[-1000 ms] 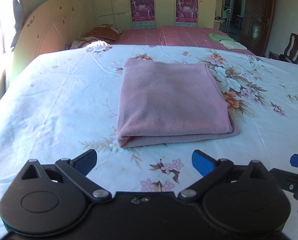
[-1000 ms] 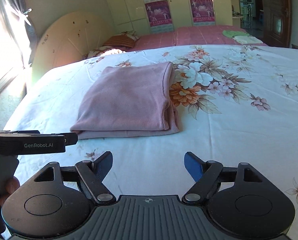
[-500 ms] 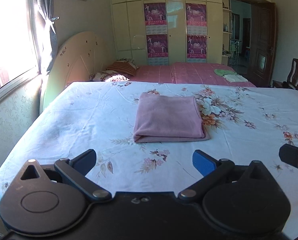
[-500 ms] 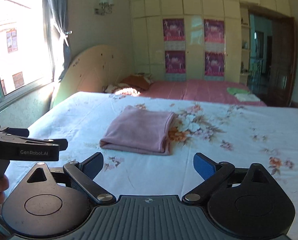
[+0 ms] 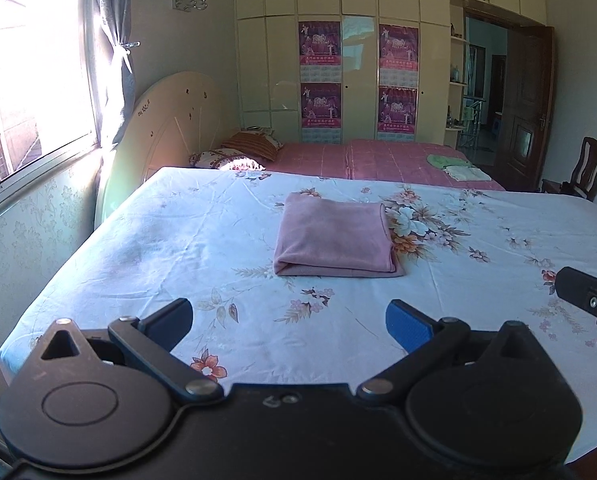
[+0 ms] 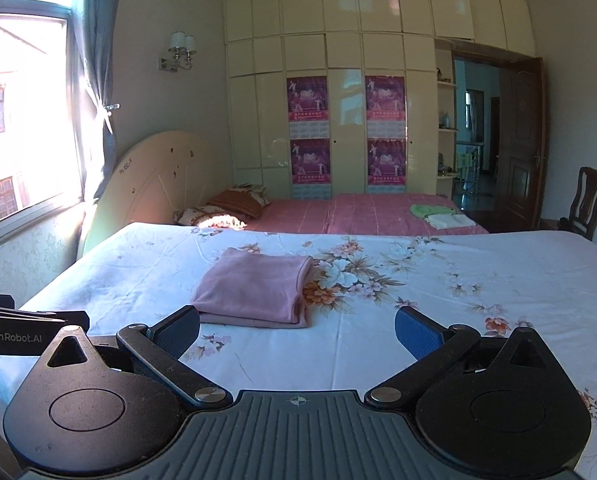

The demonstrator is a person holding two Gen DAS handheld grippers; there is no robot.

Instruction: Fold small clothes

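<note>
A pink knitted garment folded into a flat rectangle lies on the white flower-printed bedsheet, and it serves as the landmark here. Its thick folded edge faces the cameras and its layers sit squarely stacked, so the fold looks finished and the garment appears to have been left there on purpose, in the open middle of the sheet where nothing crowds it.

The left gripper hangs well short of the garment, on the near side of it, with its blue-padded fingers spread wide and only bare sheet between them. The right gripper is likewise on the near side of the garment and apart from it; its jaws are opening, with nothing between them. Both tools being empty and clear of the cloth fits a release after the last fold, not a fresh reach.

Beyond the garment, a second bed with a rose-coloured checked cover carries a small green and white pile of folded cloth, probably pieces already dealt with. Left of the garment, the cream rounded headboard stands under the sunlit window. A dark wooden chair sits far to the garment's right.
</note>
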